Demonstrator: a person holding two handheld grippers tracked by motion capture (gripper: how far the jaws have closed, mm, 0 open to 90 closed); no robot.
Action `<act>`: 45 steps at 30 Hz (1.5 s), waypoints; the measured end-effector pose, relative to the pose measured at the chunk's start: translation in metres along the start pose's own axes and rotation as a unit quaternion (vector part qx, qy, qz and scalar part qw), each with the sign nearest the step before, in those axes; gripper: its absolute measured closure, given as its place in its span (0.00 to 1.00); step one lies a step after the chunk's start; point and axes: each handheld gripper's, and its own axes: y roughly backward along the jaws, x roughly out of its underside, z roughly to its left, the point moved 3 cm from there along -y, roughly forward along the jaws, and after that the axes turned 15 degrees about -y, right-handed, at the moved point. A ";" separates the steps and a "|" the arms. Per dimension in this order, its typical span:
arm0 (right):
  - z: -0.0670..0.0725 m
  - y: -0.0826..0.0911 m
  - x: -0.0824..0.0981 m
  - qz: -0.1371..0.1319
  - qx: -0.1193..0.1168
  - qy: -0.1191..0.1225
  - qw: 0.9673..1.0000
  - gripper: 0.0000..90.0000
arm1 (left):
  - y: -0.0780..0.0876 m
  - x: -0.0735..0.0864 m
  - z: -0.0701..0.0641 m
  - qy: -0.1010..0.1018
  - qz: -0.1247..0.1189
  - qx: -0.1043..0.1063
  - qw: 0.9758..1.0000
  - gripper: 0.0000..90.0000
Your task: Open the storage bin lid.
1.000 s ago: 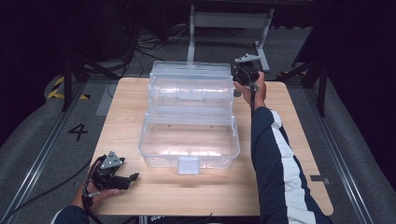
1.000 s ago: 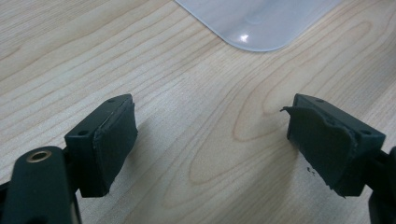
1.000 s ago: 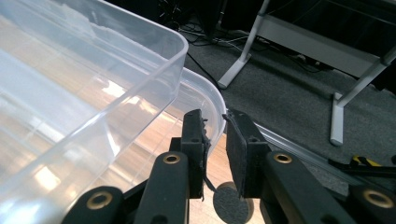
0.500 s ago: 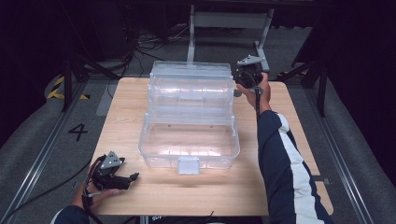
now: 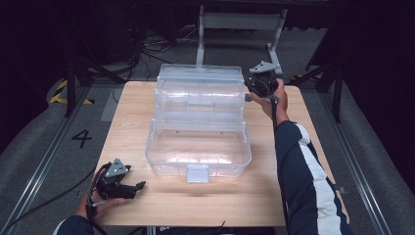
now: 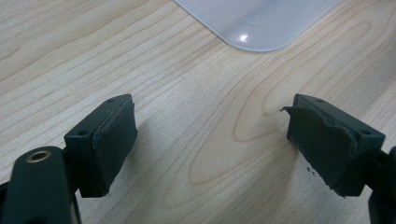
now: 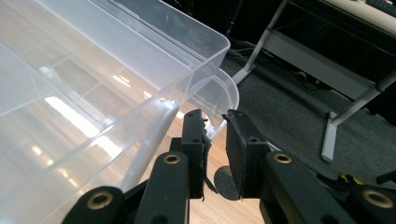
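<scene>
One clear plastic box (image 5: 198, 120) on table (image 5: 303, 161), tiers open, nothing inside.

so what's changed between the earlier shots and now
The right gripper, fingers nearly shut, has shifted slightly toward the table's far edge along the right end of the clear box. The left gripper stays open at the near left corner, and the box hasn't moved.

Clear plastic box (image 5: 198, 122) mid-table (image 5: 313, 186); right gripper (image 5: 250, 92) at far-right corner, left gripper (image 5: 139, 186) near edge.
</scene>
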 end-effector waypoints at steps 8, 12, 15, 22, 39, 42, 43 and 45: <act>-0.003 0.012 0.004 0.002 0.001 0.010 1.000 0.86 | 0.000 0.000 0.000 -0.001 0.000 0.000 1.000 0.18; -0.003 0.017 0.007 0.005 0.000 0.015 1.000 0.86 | 0.000 0.000 0.000 -0.001 0.000 0.000 1.000 0.18; -0.004 0.021 0.009 0.004 0.000 0.019 1.000 0.86 | 0.000 0.000 0.000 -0.001 0.000 0.000 1.000 0.18; -0.009 0.029 0.017 0.007 0.000 0.023 1.000 0.85 | 0.000 0.000 0.000 -0.001 0.000 0.000 1.000 0.18; -0.016 0.050 0.041 0.018 -0.012 0.026 0.999 0.77 | 0.000 0.000 0.000 0.000 0.000 0.000 1.000 0.18; -0.015 0.053 0.045 0.027 -0.021 0.022 0.999 0.75 | 0.000 0.000 0.000 -0.001 0.000 0.000 1.000 0.18; -0.014 0.055 0.046 0.024 -0.022 0.024 0.999 0.75 | 0.000 0.000 0.000 -0.001 0.001 0.000 1.000 0.18; -0.014 0.058 0.049 0.027 -0.025 0.030 0.999 0.75 | 0.000 0.000 0.000 0.000 0.000 0.000 1.000 0.18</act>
